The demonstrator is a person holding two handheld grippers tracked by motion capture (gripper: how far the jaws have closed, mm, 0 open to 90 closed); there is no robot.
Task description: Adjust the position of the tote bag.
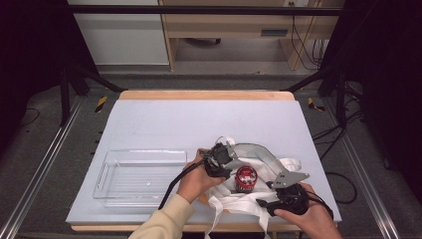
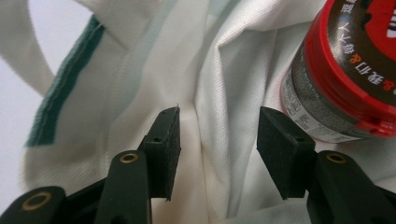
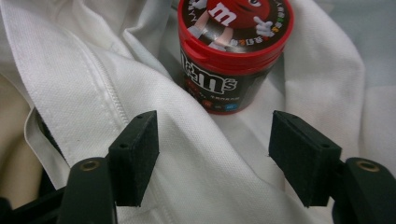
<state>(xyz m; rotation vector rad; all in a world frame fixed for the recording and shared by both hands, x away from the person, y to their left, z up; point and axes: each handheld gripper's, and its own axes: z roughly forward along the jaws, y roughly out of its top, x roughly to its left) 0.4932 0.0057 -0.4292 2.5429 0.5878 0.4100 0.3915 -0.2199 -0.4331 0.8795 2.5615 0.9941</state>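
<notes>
Black jaws of the left gripper (image 2: 218, 149) stand apart over a fold of the white cloth bag (image 2: 154, 70), gripping nothing; the right gripper (image 3: 212, 156) gapes wide and empty too, with the red-lidded candy jar (image 3: 235, 42) resting on the bag between them, near the clear tray (image 1: 139, 177)

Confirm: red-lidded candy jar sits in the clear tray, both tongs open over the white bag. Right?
Not quite. The jar sits on the white bag, between the two tongs, not in the clear tray, which lies off to the left; the high view shows this. The rest holds: left tongs and right tongs are open over the bag.
</notes>
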